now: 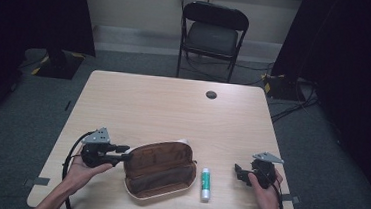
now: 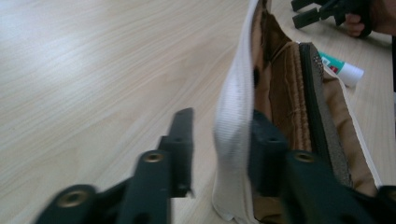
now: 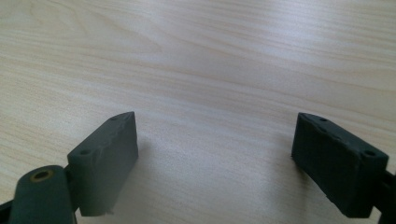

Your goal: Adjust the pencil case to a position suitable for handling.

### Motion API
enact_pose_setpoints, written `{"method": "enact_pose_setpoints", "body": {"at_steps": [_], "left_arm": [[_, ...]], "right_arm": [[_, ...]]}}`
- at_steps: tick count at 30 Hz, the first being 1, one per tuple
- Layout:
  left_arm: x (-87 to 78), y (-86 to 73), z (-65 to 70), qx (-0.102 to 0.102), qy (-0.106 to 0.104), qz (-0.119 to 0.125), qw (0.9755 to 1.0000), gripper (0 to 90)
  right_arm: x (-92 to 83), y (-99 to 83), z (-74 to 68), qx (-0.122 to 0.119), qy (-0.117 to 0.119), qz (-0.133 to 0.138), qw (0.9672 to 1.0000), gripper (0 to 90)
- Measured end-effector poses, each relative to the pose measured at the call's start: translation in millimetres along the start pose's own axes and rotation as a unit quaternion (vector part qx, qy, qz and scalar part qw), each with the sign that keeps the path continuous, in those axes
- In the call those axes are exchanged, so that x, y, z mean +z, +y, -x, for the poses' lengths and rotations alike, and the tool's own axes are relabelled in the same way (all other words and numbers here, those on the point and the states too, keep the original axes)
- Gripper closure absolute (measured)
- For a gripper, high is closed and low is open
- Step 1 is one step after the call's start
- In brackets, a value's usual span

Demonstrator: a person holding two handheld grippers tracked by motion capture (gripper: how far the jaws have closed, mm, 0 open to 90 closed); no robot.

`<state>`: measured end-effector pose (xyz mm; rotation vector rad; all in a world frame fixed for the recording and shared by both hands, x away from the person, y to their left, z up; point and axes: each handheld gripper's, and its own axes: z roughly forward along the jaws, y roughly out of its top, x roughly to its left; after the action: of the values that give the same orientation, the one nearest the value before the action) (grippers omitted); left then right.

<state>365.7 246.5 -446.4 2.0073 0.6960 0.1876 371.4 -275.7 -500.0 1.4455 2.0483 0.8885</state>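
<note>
Brown pouch, one; glue stick, one.

Black grippers with grey 3-cornered plates, brass screws.

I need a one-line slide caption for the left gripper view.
Left tongs straddle the white edge of the open brown pouch on the wooden table; glue stick beyond.

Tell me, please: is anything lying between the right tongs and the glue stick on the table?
Nothing visible does. The right tongs stand open over bare table, and the glue stick lies to their left with only wood between them. The open pencil case lies beyond the stick, on its far side.
</note>
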Motion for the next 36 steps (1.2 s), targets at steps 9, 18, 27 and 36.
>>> {"method": "enact_pose_setpoints", "body": {"at_steps": [9, 18, 27, 36], "left_arm": [[12.1, 11.5, -10.5, -0.008, 0.015, -0.001, 0.9999, 76.9], [21.9, 18.6, -19.0, -0.018, 0.026, 0.002, 0.9995, 74.9], [18.2, 17.7, -14.6, -0.023, 0.013, 0.011, 0.9996, 60.3], [-8.9, 7.5, -17.7, -0.051, 0.032, 0.034, 0.9976, 32.6]], "right_arm": [[0.3, 0.1, 0.2, -0.001, -0.001, 0.001, 1.0000, 13.4], [0.5, 0.3, 0.1, 0.000, -0.001, 0.000, 1.0000, 13.3], [0.5, 0.3, 0.1, 0.000, -0.001, 0.000, 1.0000, 13.4], [0.5, 0.3, 0.1, 0.000, -0.001, 0.000, 1.0000, 13.4]]}}
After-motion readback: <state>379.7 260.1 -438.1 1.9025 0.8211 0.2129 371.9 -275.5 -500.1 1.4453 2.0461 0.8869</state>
